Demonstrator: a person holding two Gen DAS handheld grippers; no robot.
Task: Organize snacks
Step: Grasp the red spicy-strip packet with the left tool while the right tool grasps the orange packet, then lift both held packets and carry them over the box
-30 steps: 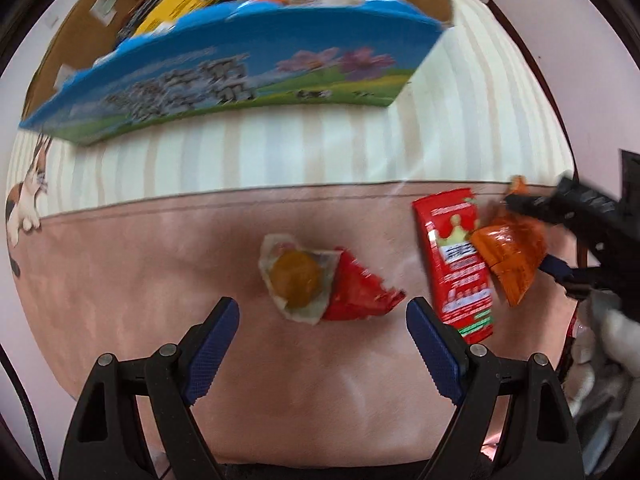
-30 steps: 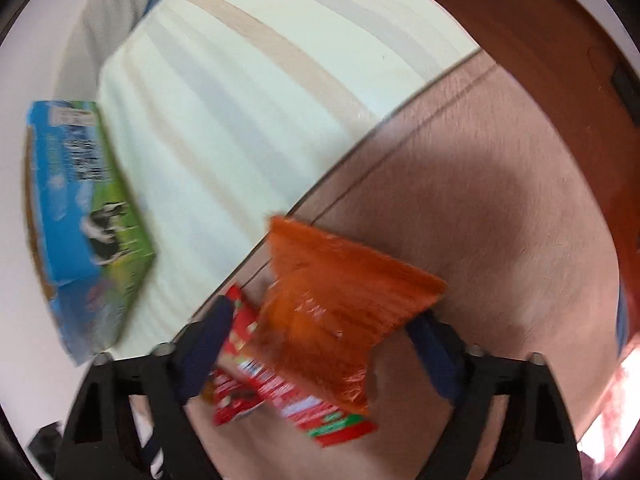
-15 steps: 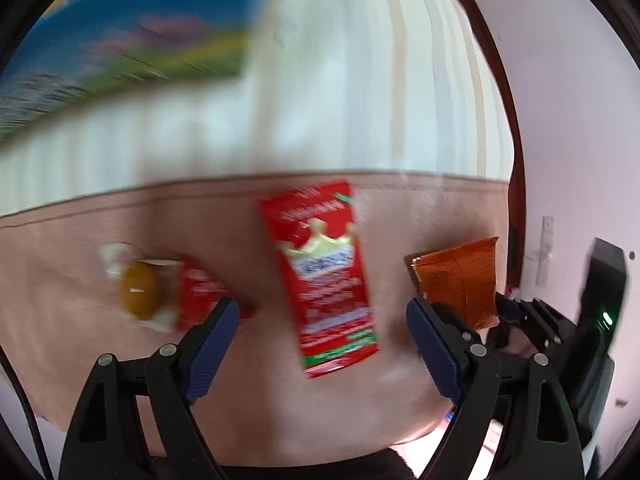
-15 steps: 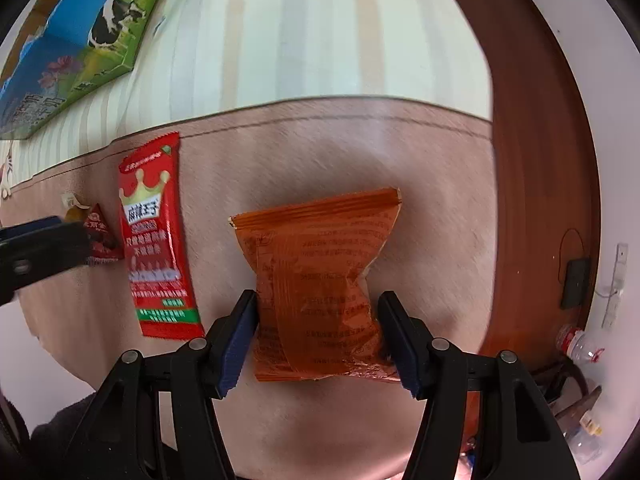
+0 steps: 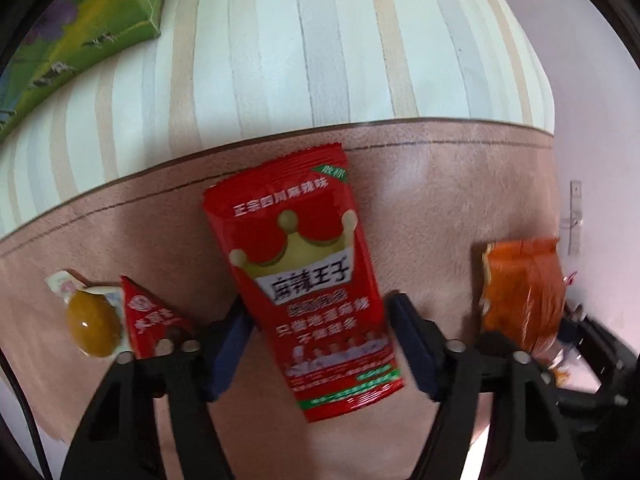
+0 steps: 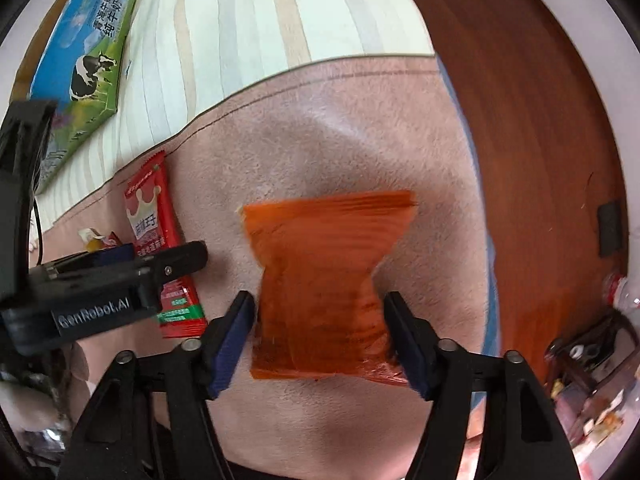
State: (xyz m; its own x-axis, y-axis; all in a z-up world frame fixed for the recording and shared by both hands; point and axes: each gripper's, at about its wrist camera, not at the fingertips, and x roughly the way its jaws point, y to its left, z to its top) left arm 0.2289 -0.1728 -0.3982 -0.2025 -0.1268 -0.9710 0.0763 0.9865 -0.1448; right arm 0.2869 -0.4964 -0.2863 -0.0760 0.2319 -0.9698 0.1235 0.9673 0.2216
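Left wrist view looks down on a glossy red foil sachet (image 5: 308,280), long and flat with crimped ends and a gold crown printed on it, lying between the blue pads of the left claw (image 5: 316,348); its jaws are closing, and the left pad seems to meet the sachet's edge while a gap shows at the right pad, so no firm pinch is visible. Left of that claw lies a small crinkled wrapper (image 5: 120,316), part red and triangular, part clear over a round amber sweet. Right of it sits an orange packet (image 5: 520,292), shiny and creased. All rest on a bed's brown, short-napped, suede-like cover (image 5: 440,200); beyond the claw lies cream bedding (image 5: 320,48) with pale stripes, and far to the left a printed cardboard box (image 5: 80,32) in green and blue, its contents out of sight.

Right wrist view shows the orange packet (image 6: 324,280) pinched in at its waist between the pads of the right claw (image 6: 320,336), whose jaws are opening; the pads sit at its edges
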